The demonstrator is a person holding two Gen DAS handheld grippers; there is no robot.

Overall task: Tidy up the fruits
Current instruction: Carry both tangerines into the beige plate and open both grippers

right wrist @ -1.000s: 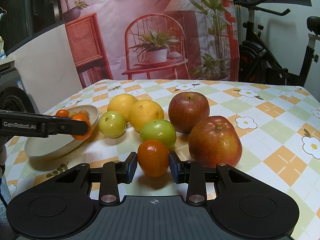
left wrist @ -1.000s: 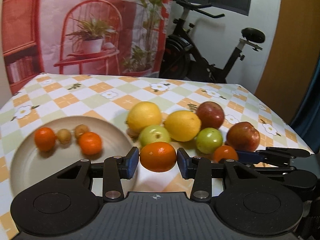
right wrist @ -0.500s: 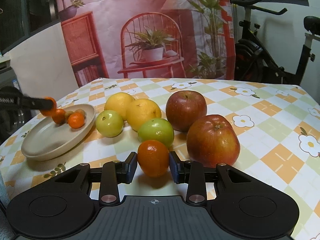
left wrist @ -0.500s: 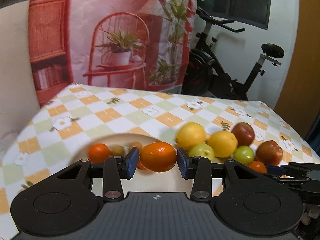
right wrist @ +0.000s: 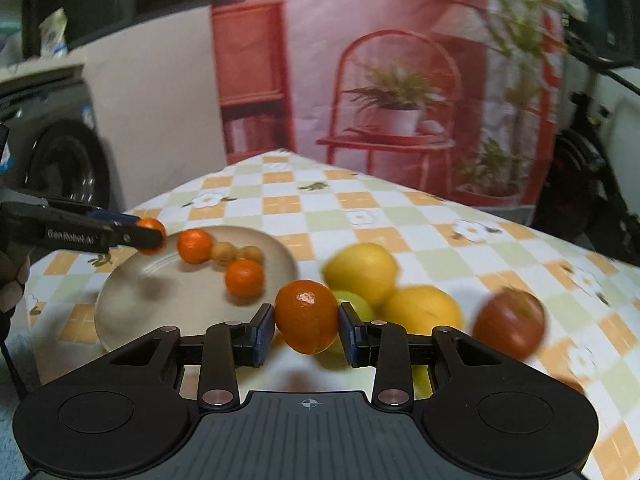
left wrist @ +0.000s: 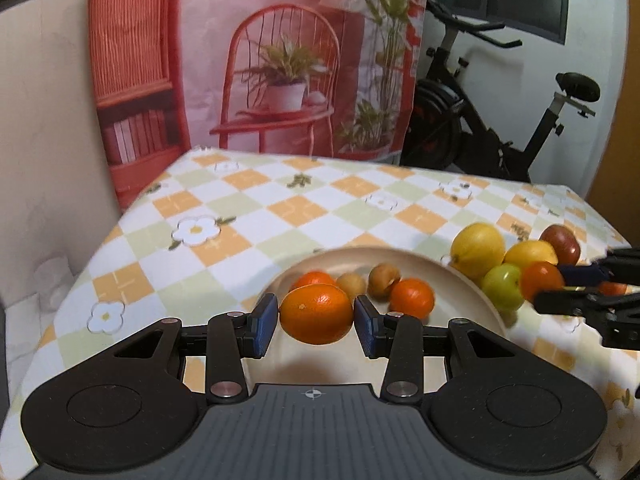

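My left gripper (left wrist: 316, 320) is shut on a mandarin (left wrist: 317, 313) and holds it above the near-left part of a beige plate (left wrist: 460, 284). The plate holds two mandarins (left wrist: 412, 298) and two small brown fruits (left wrist: 382, 281). My right gripper (right wrist: 307, 332) is shut on another mandarin (right wrist: 306, 315), lifted off the table just right of the plate (right wrist: 132, 304). In the right wrist view the left gripper (right wrist: 154, 236) reaches in from the left over the plate's far-left rim. Yellow lemons (right wrist: 362, 272), a green fruit (left wrist: 502, 286) and red apples (right wrist: 508, 322) lie right of the plate.
The table has a checked flower tablecloth (left wrist: 280, 208); its left edge and far edge are near the plate. A white panel (left wrist: 48, 160) stands left of the table. An exercise bike (left wrist: 500, 128) and a printed backdrop stand behind.
The left gripper carried its mandarin left and over the plate. The right gripper lifted its mandarin off the table and swung left toward the plate.
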